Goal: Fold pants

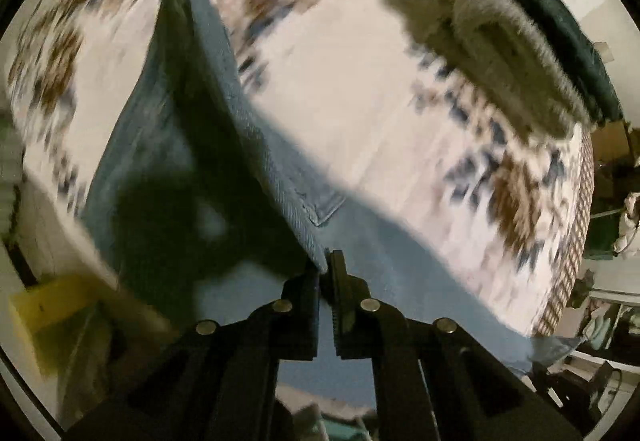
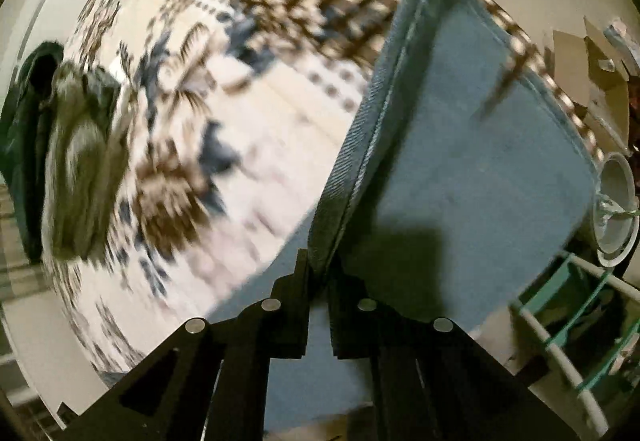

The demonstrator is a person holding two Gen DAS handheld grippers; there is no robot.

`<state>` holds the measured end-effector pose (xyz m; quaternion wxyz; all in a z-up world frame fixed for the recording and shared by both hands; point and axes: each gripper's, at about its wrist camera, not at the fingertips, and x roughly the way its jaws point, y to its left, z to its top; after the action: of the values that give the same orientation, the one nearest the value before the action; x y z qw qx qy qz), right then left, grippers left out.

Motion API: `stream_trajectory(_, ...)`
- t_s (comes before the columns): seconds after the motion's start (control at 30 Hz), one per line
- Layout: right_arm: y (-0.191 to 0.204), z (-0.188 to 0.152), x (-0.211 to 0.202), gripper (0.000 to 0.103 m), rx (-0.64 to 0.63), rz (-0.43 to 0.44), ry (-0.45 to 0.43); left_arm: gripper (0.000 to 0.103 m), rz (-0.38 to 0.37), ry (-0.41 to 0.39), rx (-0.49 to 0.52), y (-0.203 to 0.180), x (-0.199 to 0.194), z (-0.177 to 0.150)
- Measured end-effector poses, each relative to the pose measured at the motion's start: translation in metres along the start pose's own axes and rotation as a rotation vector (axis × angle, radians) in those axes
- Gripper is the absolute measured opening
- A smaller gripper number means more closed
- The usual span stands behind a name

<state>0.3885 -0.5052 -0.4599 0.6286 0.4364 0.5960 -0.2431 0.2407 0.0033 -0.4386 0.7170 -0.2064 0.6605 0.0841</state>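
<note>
Blue denim pants (image 1: 256, 145) hang lifted above the patterned bedspread (image 1: 360, 89), gripped at two points. I find my left gripper (image 1: 326, 265) pinched tight on a fabric edge beside a pocket corner, and my right gripper (image 2: 318, 273) likewise clamped on a thick seamed edge. Both views are blurred; a grey furry garment (image 1: 504, 53) lies well apart on the bed.
</note>
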Motion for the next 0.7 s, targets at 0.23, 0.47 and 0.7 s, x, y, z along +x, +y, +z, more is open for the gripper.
stream_trajectory(0.23, -0.081, -0.051, 0.020, 0.007, -0.037, -0.066, 0.066, 0.002, 0.060, 0.108, -0.021, 0.047, 0.049, -0.078)
stream_trajectory(0.47, -0.122, -0.071, 0.057, 0.007, -0.068, -0.145, 0.097, 0.003, 0.100, 0.156, -0.005, 0.058, 0.100, -0.096)
stream_trajectory(0.7, -0.158, -0.074, 0.074, 0.035, -0.081, -0.108, 0.202, 0.009, 0.048, 0.152, -0.027, 0.061, 0.081, -0.090)
